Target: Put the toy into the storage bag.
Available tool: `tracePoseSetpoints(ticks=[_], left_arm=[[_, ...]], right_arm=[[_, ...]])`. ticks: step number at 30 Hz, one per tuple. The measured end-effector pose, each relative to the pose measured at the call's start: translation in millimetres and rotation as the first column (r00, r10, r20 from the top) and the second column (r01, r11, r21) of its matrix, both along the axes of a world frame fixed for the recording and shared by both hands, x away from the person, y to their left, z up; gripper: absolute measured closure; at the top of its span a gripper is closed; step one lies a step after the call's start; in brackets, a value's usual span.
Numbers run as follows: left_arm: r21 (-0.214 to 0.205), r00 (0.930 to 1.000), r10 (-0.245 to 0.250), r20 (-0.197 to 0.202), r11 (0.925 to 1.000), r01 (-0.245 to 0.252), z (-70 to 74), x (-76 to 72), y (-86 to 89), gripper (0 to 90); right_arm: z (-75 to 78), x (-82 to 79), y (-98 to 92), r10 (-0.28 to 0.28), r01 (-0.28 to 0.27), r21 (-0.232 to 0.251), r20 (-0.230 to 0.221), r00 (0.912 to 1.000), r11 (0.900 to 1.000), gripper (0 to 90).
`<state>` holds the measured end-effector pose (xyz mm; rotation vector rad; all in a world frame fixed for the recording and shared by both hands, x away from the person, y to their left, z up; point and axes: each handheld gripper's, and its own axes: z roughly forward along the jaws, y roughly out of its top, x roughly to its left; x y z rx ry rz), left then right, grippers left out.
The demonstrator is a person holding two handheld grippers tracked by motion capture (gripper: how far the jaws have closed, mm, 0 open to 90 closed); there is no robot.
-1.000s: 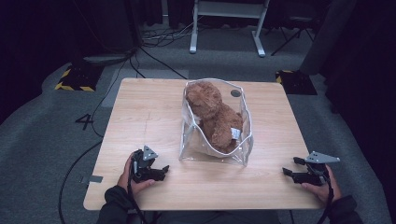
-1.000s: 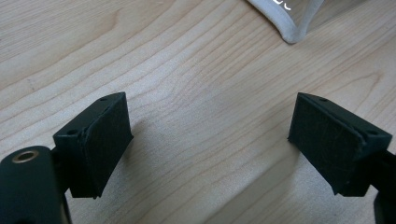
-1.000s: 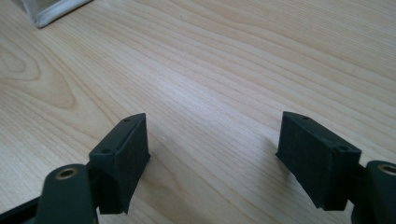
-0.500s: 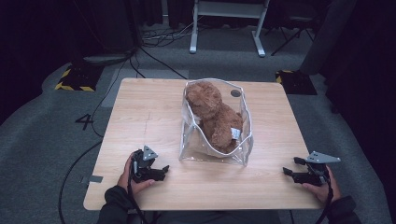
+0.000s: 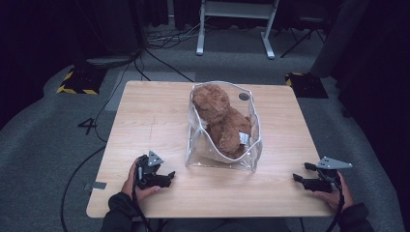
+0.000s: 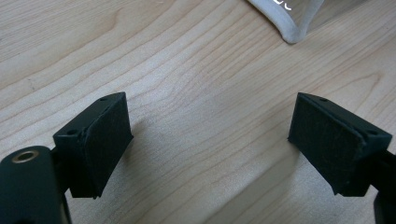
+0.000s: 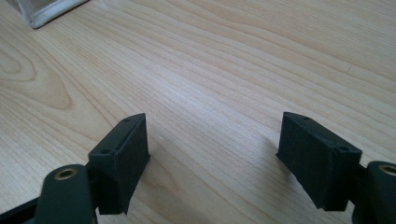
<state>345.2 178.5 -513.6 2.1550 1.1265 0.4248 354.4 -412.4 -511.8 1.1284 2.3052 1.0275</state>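
right gripper fingers just opening, bag unmoved

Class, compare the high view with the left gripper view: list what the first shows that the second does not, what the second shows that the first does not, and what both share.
High view alone: the brown teddy bear lying inside the clear bag, the right gripper near the table's right edge, both hands, and the grey floor with cables.

Left gripper view alone: the padded inner faces of the left gripper, standing wide apart with bare wood between them.

Both: the wooden table, the left gripper itself, and the bag, of which the gripper view catches just a corner.
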Motion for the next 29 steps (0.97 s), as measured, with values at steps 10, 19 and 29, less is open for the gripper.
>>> tracePoseSetpoints(ticks=[10, 19, 29], left_arm=[[-0.001, 1.0000, 0.000, 0.000, 1.0000, 0.000, -0.1, 0.1, 0.0, 13.0], [-0.001, 1.0000, 0.001, 0.001, 1.0000, -0.001, -0.1, 0.7, -0.2, 12.8], [-0.004, 1.0000, 0.005, -0.002, 1.0000, -0.005, -0.2, 0.8, -0.5, 12.7]], right_arm=[[-0.1, -0.6, 0.5, 0.018, -0.018, -0.002, -0.002, 0.9998, 0.9998, 22.2], [-0.1, -0.5, 0.3, 0.019, -0.019, -0.001, -0.002, 0.9998, 0.9998, 22.2], [-0.1, -0.9, -0.2, 0.024, -0.024, -0.004, 0.000, 0.9997, 0.9997, 22.1]])
